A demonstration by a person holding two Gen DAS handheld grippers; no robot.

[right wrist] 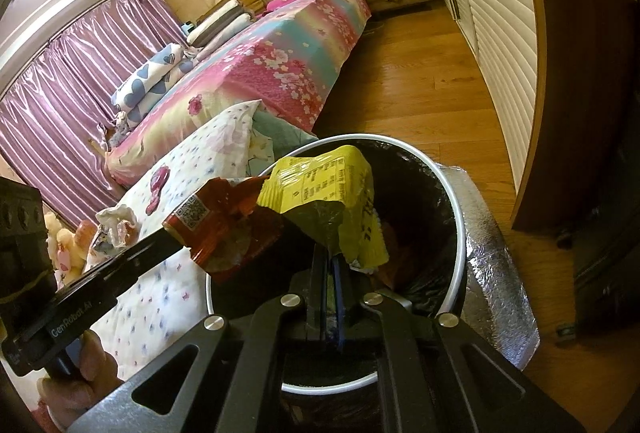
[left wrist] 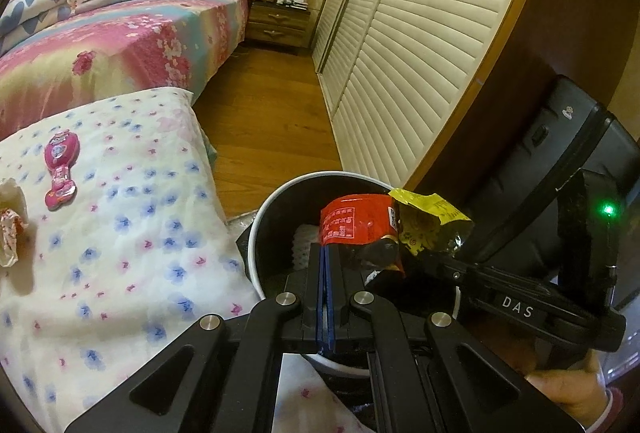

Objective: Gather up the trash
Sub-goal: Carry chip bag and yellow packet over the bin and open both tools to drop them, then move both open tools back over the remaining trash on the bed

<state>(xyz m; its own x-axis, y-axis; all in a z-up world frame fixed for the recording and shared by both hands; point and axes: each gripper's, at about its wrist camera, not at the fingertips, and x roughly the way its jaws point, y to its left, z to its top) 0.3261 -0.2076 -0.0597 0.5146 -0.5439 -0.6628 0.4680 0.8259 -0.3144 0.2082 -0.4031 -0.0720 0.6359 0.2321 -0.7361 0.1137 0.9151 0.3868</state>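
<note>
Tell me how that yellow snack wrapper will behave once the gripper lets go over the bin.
The yellow wrapper is crumpled, thin film, so probably floppy and very light. Released above the bin, it may flutter rather than drop straight. Its glossy surface looks slippery.

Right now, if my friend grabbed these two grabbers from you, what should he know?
Left gripper: fingers shut on the red wrapper, held over the trash bin.
Right gripper: fingers pinch the yellow wrapper, also over the bin; its grip looks slightly loose.
Done: both wrappers carried to the bin, which already holds some trash.
Left: let both drop in, then fetch the crumpled wrapper lying on the floral blanket. The pink toy probably stays.
</note>
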